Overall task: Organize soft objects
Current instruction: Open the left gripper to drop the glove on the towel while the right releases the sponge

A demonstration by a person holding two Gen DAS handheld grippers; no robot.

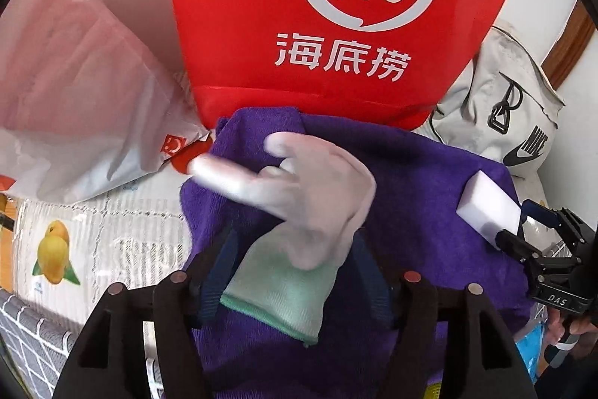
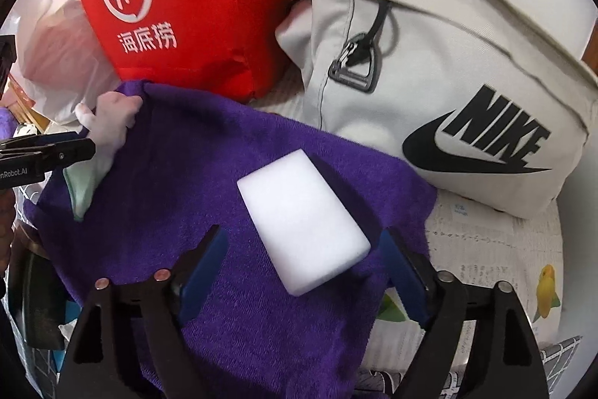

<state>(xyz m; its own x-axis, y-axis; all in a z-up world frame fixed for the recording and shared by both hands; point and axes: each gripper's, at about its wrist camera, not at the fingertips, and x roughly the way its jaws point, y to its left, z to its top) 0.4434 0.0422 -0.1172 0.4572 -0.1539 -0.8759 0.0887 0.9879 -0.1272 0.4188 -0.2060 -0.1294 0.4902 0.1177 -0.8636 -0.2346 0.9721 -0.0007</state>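
Purple towel spread across the middle, white sponge lying on it between the spread fingers of the right tool. White glove draped on the towel's left part, between the left tool's parted fingers. Behind: red bag, grey Nike bag.

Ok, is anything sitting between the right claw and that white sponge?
Nothing visible. The white sponge lies flat on the purple towel, partly between the open fingers of the right claw. The white glove lies far off, at the towel's other edge.
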